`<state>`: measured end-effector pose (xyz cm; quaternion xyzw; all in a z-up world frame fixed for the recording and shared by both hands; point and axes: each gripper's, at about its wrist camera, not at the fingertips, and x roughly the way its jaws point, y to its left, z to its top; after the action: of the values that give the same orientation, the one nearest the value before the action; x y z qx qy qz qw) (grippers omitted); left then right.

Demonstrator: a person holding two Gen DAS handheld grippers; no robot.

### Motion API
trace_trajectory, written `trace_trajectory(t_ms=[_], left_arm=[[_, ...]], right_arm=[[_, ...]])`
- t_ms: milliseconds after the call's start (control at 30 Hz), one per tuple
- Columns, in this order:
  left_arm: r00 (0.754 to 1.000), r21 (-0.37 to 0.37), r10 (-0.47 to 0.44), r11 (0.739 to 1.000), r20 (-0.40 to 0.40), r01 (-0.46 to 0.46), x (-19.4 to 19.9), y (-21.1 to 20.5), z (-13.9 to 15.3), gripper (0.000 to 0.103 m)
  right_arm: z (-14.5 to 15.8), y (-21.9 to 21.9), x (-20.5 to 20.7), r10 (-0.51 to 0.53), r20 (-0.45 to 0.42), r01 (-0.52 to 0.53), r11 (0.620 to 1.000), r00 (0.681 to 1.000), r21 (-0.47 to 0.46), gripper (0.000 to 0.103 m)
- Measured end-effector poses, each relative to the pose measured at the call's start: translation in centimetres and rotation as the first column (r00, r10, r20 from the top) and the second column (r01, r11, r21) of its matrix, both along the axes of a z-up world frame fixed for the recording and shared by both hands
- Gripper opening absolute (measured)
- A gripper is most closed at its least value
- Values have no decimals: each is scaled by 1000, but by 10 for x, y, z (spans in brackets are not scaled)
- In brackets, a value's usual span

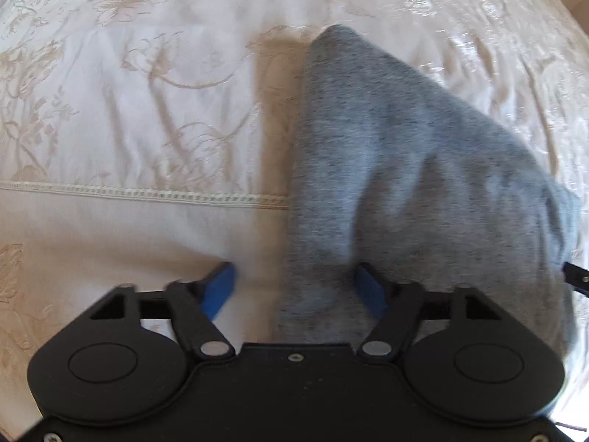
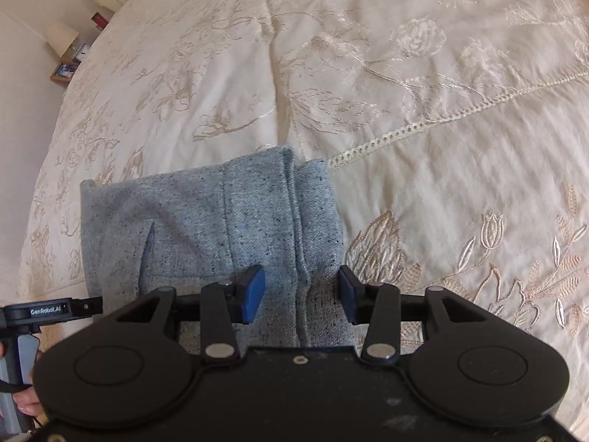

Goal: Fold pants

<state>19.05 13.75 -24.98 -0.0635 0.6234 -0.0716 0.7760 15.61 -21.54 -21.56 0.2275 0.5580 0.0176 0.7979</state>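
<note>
The pants (image 2: pixel 206 228) are grey knit fabric, lying folded on a bed covered by a cream embroidered bedspread (image 2: pixel 423 84). In the right wrist view the folded stack shows a pocket slit on its left part and a vertical seam running down toward the camera. A lace band in the bedspread meets the far right corner of the stack.

The right hand-held gripper (image 2: pixel 302 291) hovers over the near end of the pants with its blue pads wide apart, one pad on each side of the seam. Nothing is clamped between them.

The left hand-held gripper (image 1: pixel 296 287) is also spread wide. Its right pad (image 1: pixel 370 289) sits over the grey fabric; its left pad sits over bare bedspread. The pants' left edge runs between the two pads.

A lamp (image 2: pixel 60 38) and a picture frame (image 2: pixel 64 71) stand beyond the far left edge of the bed.
</note>
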Motion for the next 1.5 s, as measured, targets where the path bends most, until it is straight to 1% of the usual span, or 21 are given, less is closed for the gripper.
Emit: trace_trajectory(t_ms=[33, 67, 100, 167, 233, 300, 433, 567, 667, 733, 767, 800, 833, 867, 900, 933, 967, 1033, 1233, 1333, 1500], left_arm=[[1000, -61, -12, 998, -15, 11, 1, -4, 5, 23], [1000, -27, -6, 1000, -6, 6, 2, -10, 11, 21], [1000, 1, -17, 1000, 9, 17, 1, -15, 16, 14], [998, 17, -24, 1000, 57, 23, -4, -19, 29, 11], [995, 4, -7, 1000, 102, 7, -10, -16, 45, 10], [990, 1, 4, 1000, 142, -4, -16, -12, 59, 10], [977, -33, 31, 999, 210, -25, -20, -1, 87, 10], [959, 3, 79, 997, 274, -83, -16, 12, 106, 9], [943, 23, 123, 990, 310, -137, -8, 40, 116, 10], [928, 55, 151, 982, 339, -180, -1, 58, 117, 10], [924, 61, 174, 976, 341, -207, 3, 71, 117, 10], [923, 66, 199, 970, 330, -233, 7, 82, 114, 15], [924, 82, 226, 961, 310, -263, 12, 93, 110, 19], [922, 121, 265, 944, 284, -308, 17, 105, 104, 24], [916, 153, 302, 925, 266, -349, 19, 114, 99, 21], [908, 166, 332, 910, 256, -380, 20, 122, 95, 20], [899, 161, 359, 900, 250, -405, 17, 129, 94, 20], [889, 139, 390, 892, 240, -430, 12, 136, 94, 20], [893, 138, 397, 892, 213, -430, -3, 119, 101, 20], [904, 135, 376, 904, 203, -407, -8, 101, 110, 22], [918, 138, 333, 920, 215, -366, -17, 72, 122, 22]], right_arm=[[4, 4, -1, 14, 6, -13, 1000, 1000, -22, 20], [12, 10, -4, 28, 14, -27, 998, 1000, -51, 18], [18, 15, -4, 32, 26, -30, 997, 999, -69, 17], [31, 16, -8, 5, 48, -2, 997, 999, -71, 14], [45, 17, -13, -19, 73, 24, 998, 997, -62, 13], [59, 20, -16, -16, 97, 22, 998, 995, -63, 13], [85, 41, -11, 52, 156, -39, 996, 986, -85, 13], [103, 76, 12, 115, 208, -106, 993, 971, -55, 13], [108, 107, 43, 168, 247, -164, 986, 954, -36, 13], [112, 132, 65, 214, 284, -213, 976, 935, -36, 13], [111, 144, 77, 233, 295, -233, 972, 927, -37, 13], [110, 156, 88, 247, 292, -246, 968, 924, -40, 14], [107, 166, 100, 256, 276, -251, 966, 926, -55, 19], [104, 178, 111, 259, 254, -242, 965, 932, -97, 20], [100, 186, 118, 270, 232, -246, 960, 934, -131, 20], [98, 192, 122, 280, 215, -251, 956, 936, -152, 20], [98, 196, 123, 285, 200, -255, 953, 937, -164, 20], [101, 200, 113, 297, 193, -269, 950, 935, -157, 21], [119, 218, 79, 366, 197, -332, 925, 909, -187, 23], [129, 220, 66, 370, 203, -337, 925, 907, -177, 24], [146, 223, 44, 374, 218, -341, 924, 902, -173, 26]])
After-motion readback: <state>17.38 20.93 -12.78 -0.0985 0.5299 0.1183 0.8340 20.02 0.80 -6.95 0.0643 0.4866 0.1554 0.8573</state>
